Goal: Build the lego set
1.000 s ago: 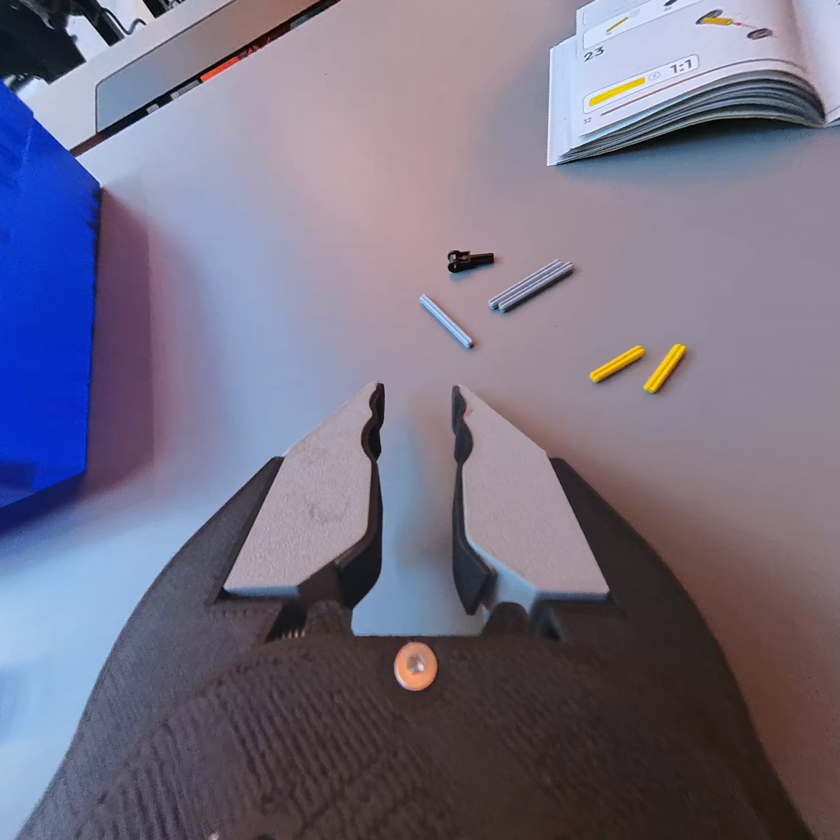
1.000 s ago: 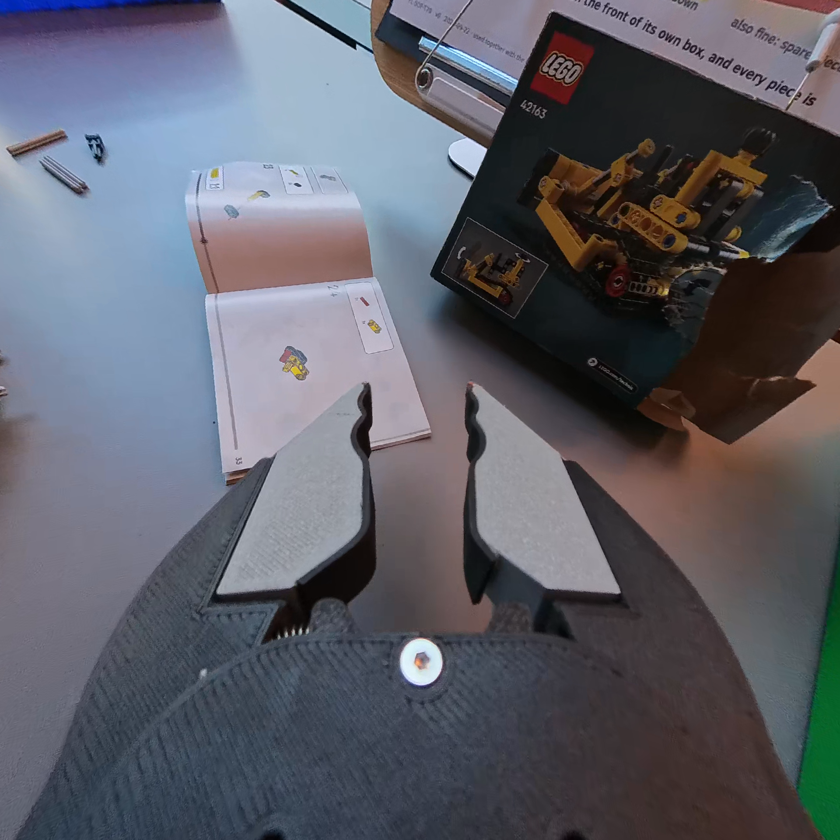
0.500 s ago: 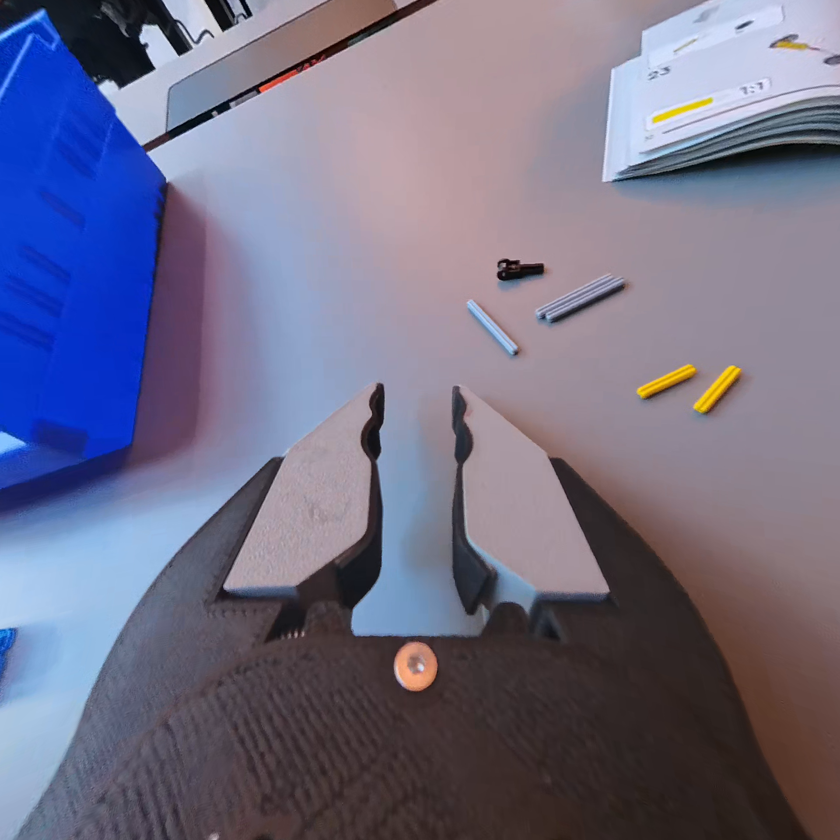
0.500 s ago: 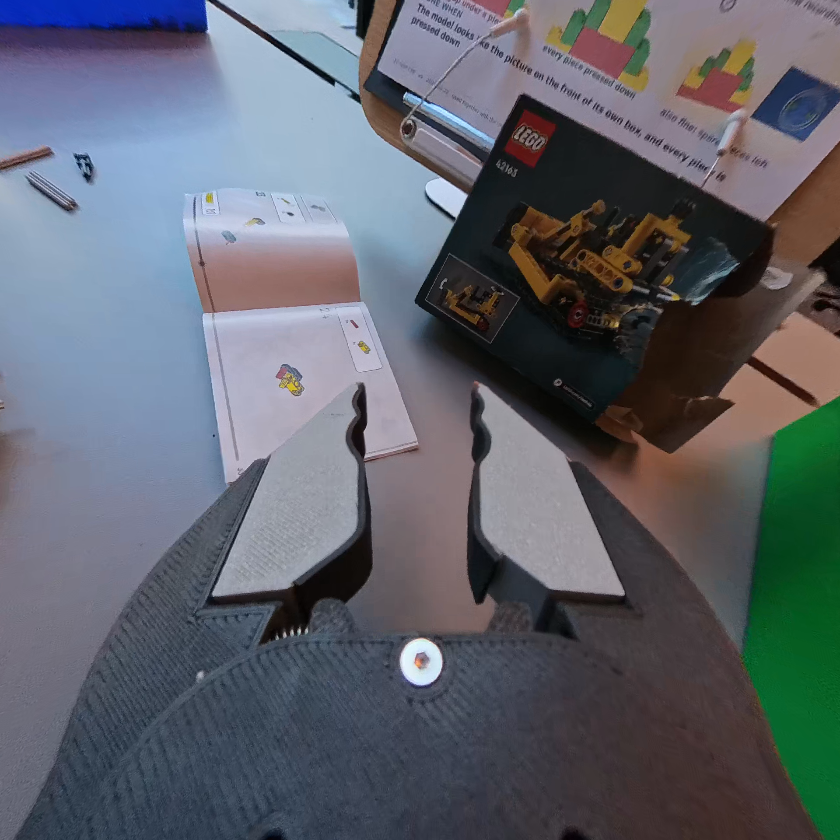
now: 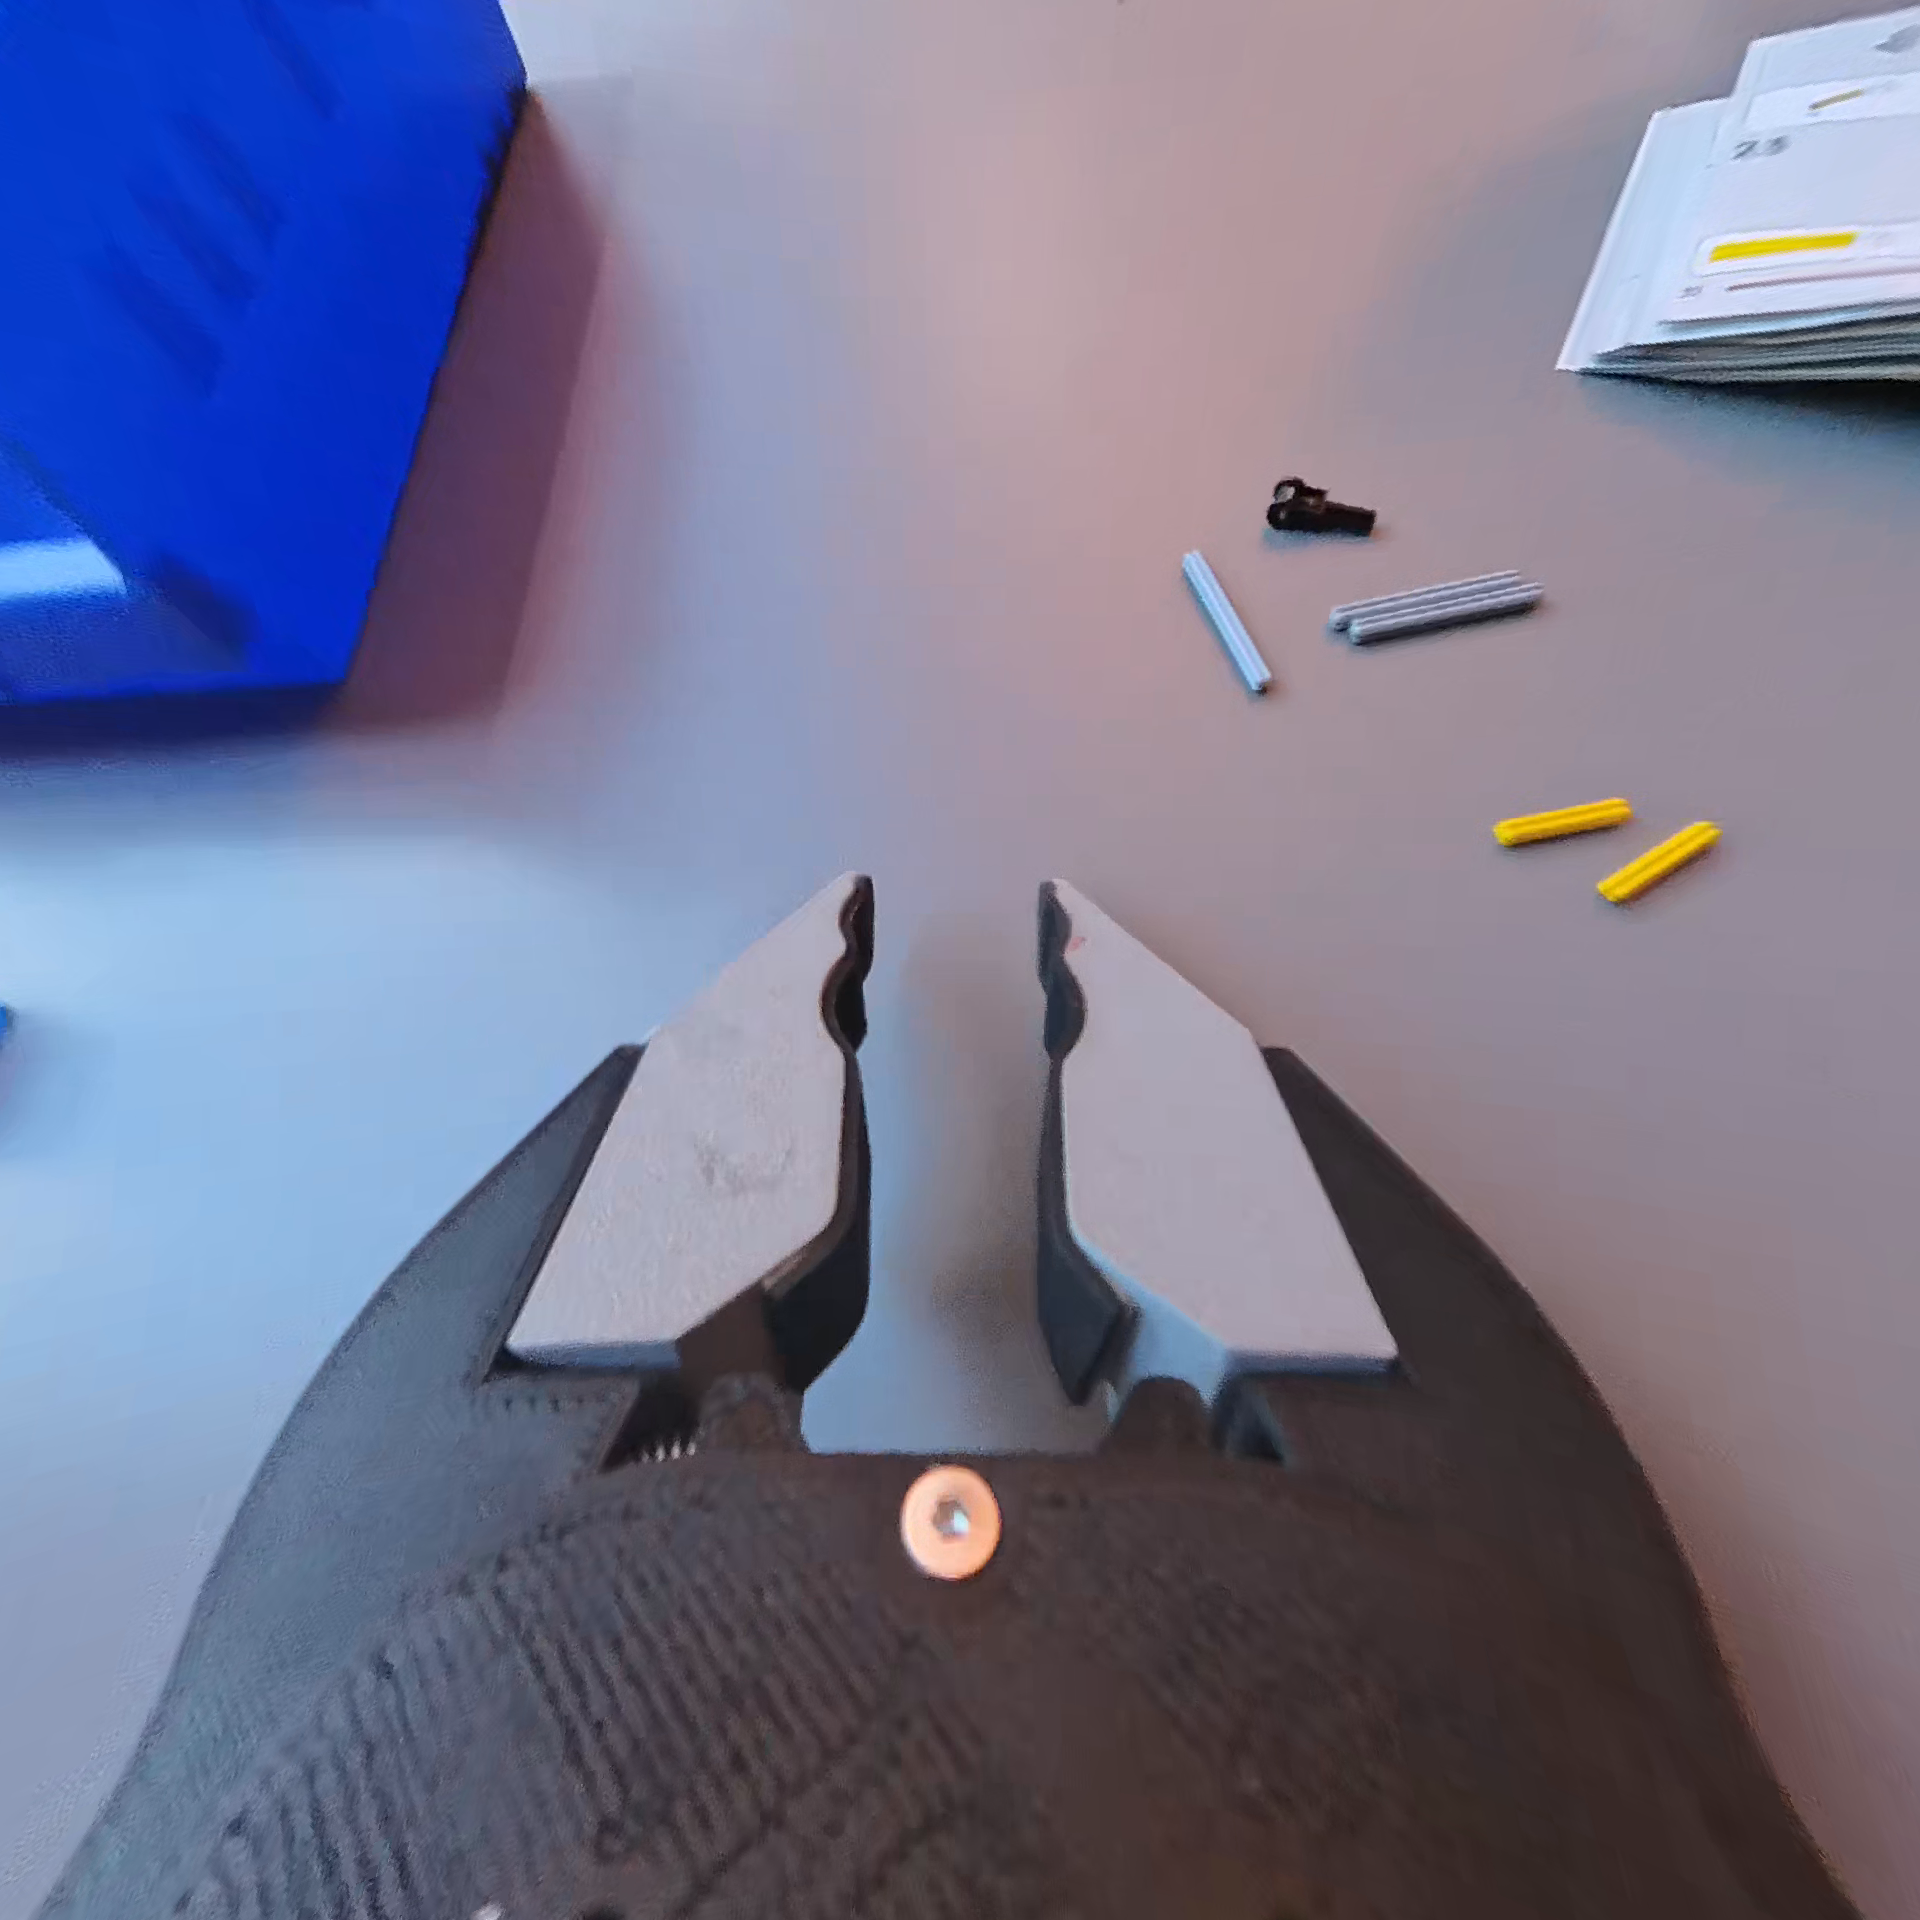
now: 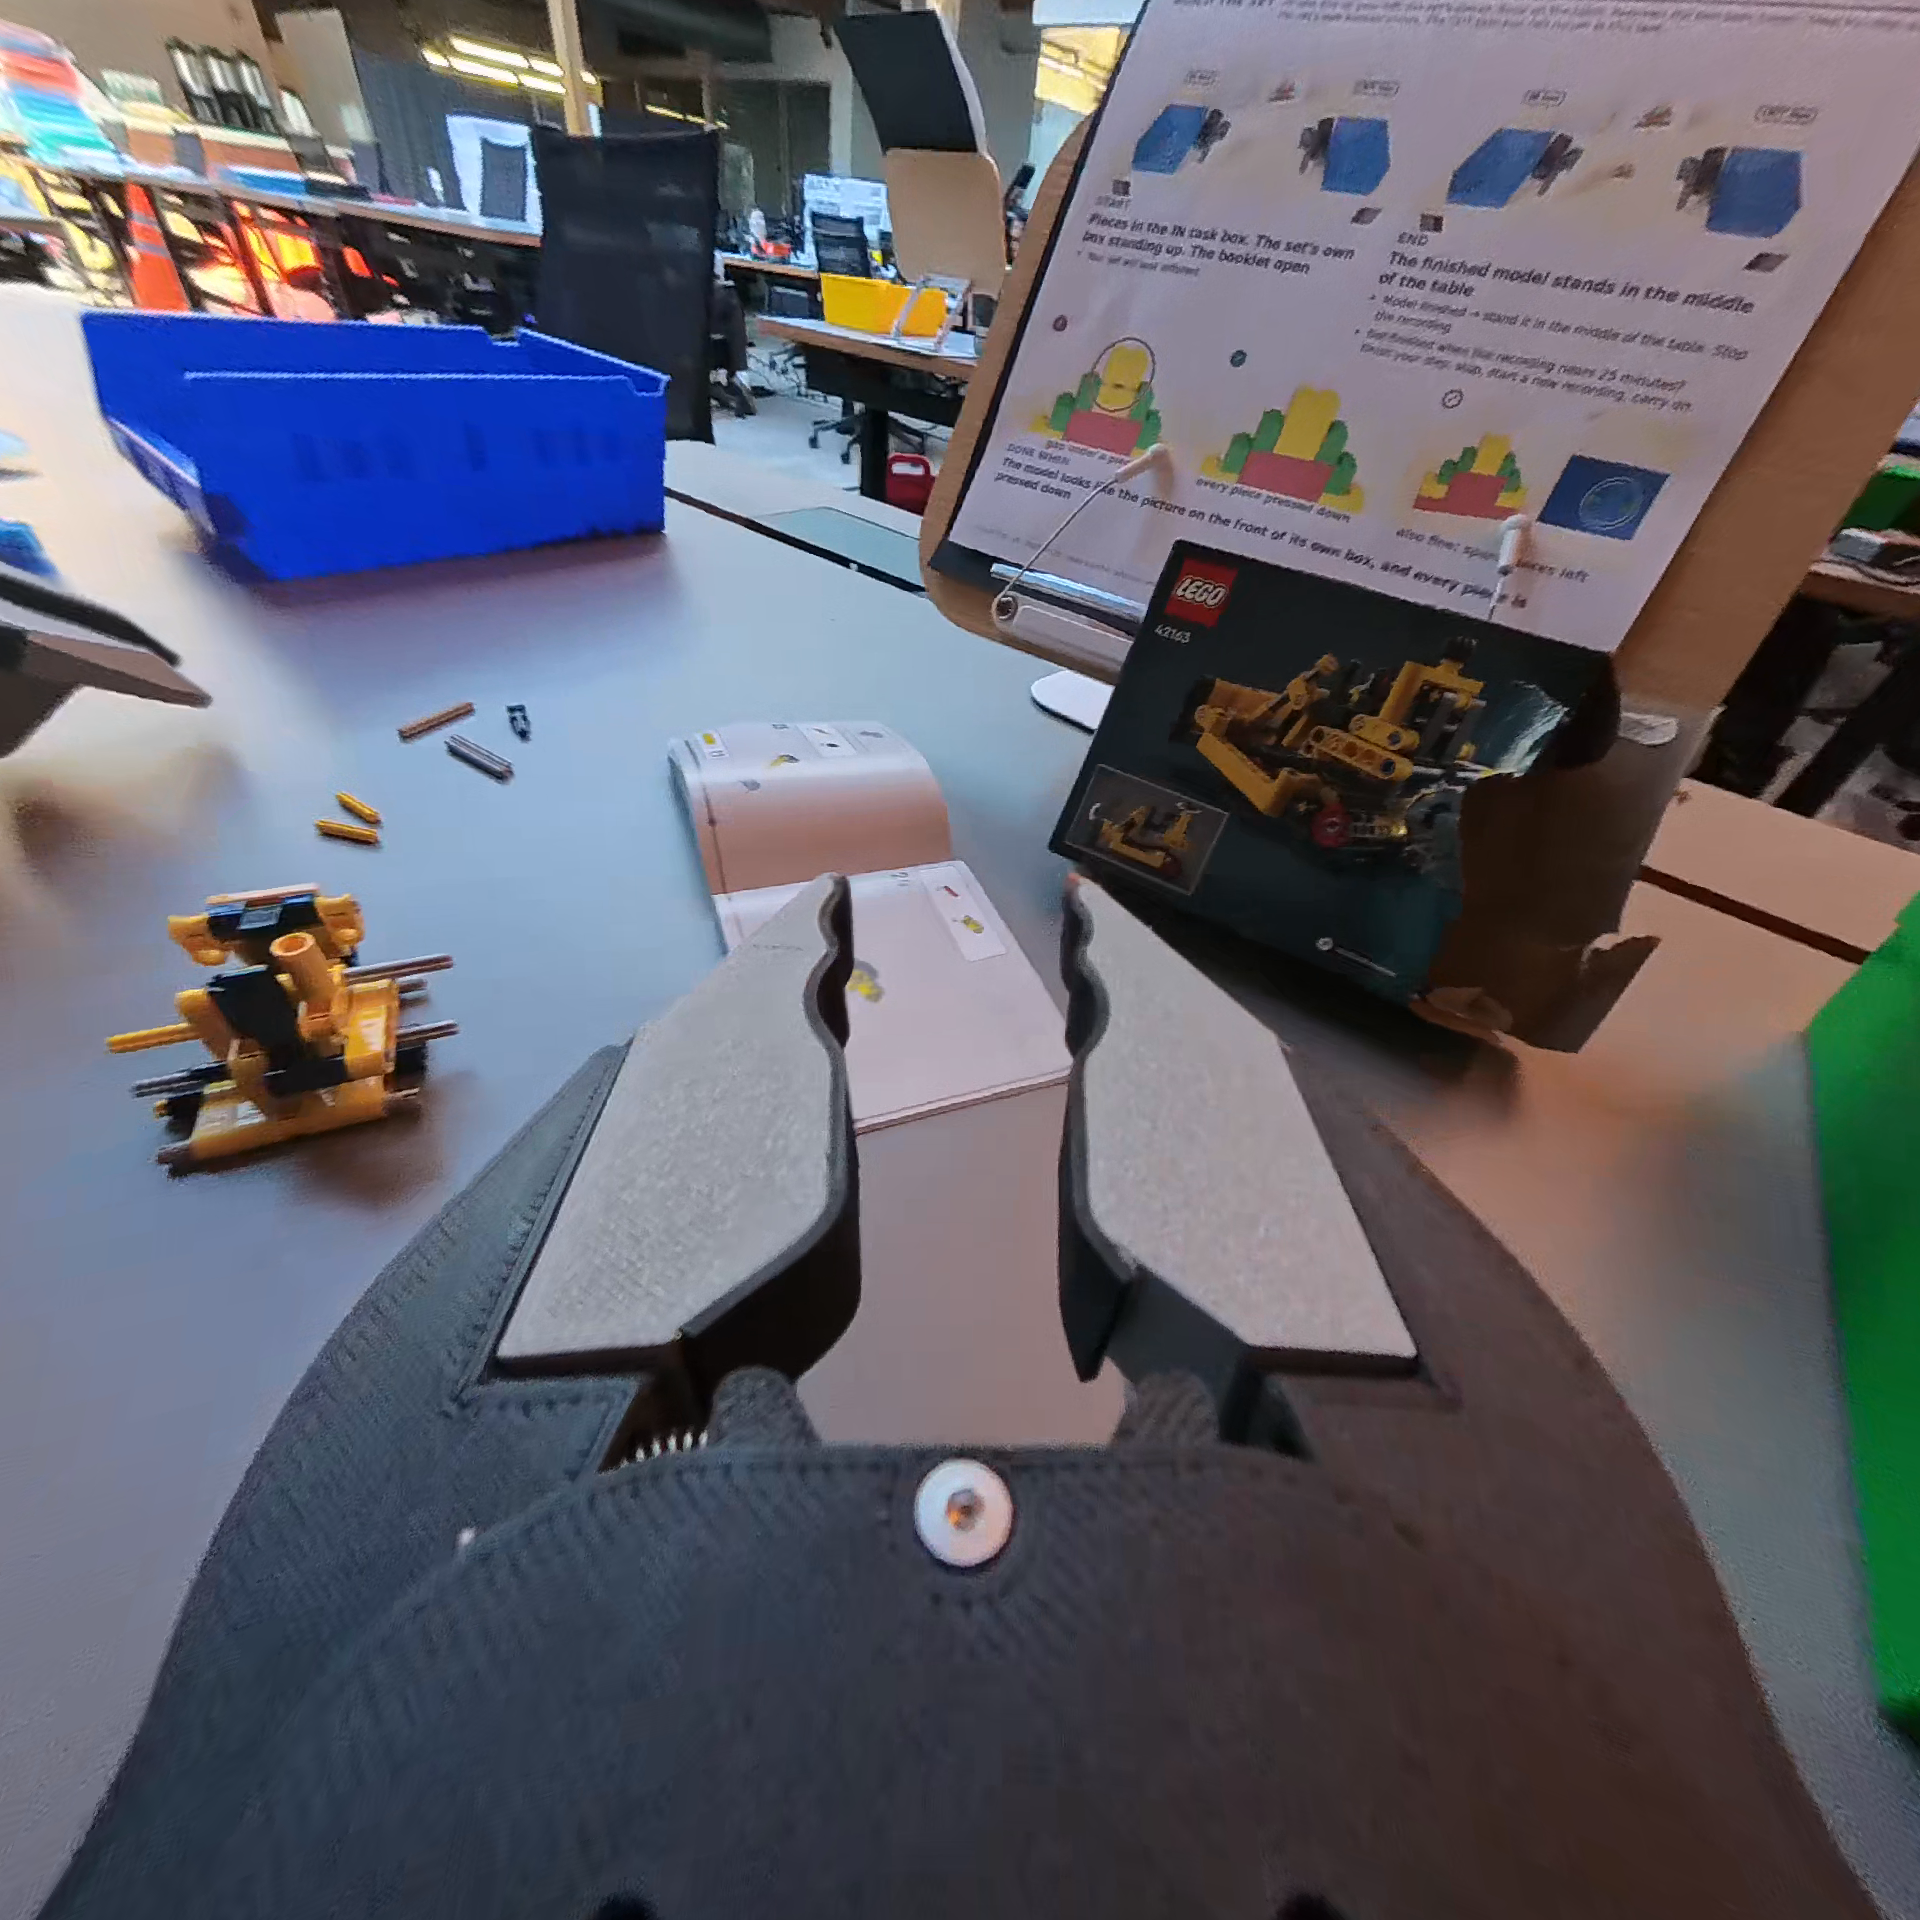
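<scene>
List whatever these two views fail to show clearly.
- Blue bin: its inside is hidden in the left wrist view, blurred, cut by the edge.
- Booklet: lower page hidden behind the right gripper fingers.
- Half-built model: absent from the left wrist view.
- Black pin: too small.

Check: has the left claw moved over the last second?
Yes. The left claw swung left: the loose pieces like the black pin slid rightward in its view, and the blue bin came in.

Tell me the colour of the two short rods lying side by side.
Yellow, clearest in the left wrist view.
</scene>
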{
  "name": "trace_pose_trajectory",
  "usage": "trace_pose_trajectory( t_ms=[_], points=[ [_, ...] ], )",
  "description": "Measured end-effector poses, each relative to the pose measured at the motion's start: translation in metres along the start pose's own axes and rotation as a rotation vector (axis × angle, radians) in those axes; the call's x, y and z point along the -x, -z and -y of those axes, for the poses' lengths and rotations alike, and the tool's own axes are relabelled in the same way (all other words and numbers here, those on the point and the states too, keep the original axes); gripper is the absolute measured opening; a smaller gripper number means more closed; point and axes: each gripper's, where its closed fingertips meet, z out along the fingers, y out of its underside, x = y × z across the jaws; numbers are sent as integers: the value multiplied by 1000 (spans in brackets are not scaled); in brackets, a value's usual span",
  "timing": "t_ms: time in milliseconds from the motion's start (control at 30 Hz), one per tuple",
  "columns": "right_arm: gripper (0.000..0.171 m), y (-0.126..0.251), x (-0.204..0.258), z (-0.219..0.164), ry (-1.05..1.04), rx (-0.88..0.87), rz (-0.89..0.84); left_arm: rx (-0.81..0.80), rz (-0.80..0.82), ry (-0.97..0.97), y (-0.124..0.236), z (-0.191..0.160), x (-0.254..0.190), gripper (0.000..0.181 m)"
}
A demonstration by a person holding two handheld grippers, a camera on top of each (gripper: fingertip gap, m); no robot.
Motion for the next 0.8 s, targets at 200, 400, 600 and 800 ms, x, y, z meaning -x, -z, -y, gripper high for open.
trace_pose_trajectory(
  t_ms=[200, 400, 600, 800],
  points=[
    [39, -2, 22, -27, 42, 116, 74, 4, 53, 81, 21, -13, -13, 38],
    [39, 7, 26, -40, 125, 170, 77, 12, 48, 124, 22, -16, -21, 41],
    [39, 12, 11, -46, 141, 191, 44, 10, -73, 104, 17, -12, -30, 40],
    [34, 4, 11, -56, 266, 253, 17, -39, -141, 26, 9, 4, -30, 43]
  ],
)
